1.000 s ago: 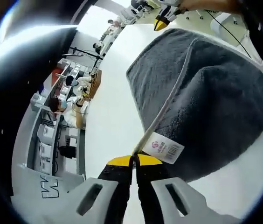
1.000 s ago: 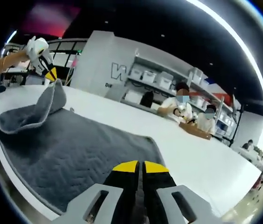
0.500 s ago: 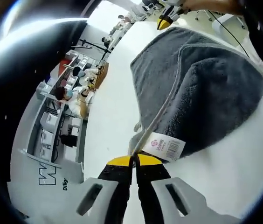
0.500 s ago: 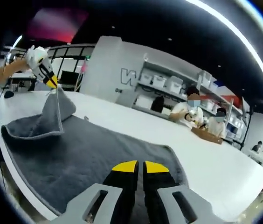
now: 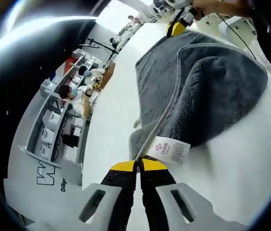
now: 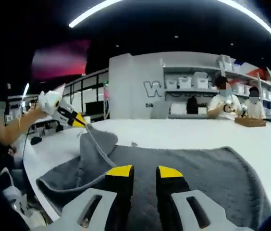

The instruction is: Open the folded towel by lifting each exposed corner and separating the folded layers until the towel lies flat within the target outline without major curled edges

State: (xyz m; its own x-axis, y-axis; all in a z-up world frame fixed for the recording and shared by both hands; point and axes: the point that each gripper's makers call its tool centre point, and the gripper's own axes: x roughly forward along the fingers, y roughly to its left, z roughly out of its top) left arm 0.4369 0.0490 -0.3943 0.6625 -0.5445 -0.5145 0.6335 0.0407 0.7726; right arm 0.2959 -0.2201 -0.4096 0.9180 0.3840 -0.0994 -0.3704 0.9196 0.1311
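The right tongs (image 6: pixel 144 171) have parted, a gap now showing between their yellow tips where a second ago they sat closed, and they hover released over the dark grey terry towel with pale piped edging (image 6: pixel 188 168). In the left gripper view the fold has been drawn further back, baring more of the white bench (image 5: pixel 241 159) beside it.

The left tongs (image 5: pixel 138 166) are clenched on the towel's (image 5: pixel 212 82) corner, right at the piping, with the white sewn-in label with red print (image 5: pixel 168 150) hanging just beside the tips. In the right gripper view those same left tongs (image 6: pixel 80 121) hold that corner up off the bench (image 6: pixel 174 134) in a peak, the piped edge running down from it into the cloth.

The towel lies spread lengthwise between the two tongs, its long axis running from one pair to the other. One layer is doubled over near the lifted corner, plush and puffy at the fold, so it's not flat yet. I can't make out any target outline.

The left tongs have the corner, so I'd say the next move is theirs: carry it out and away from the right tongs until the doubled layer rolls open.
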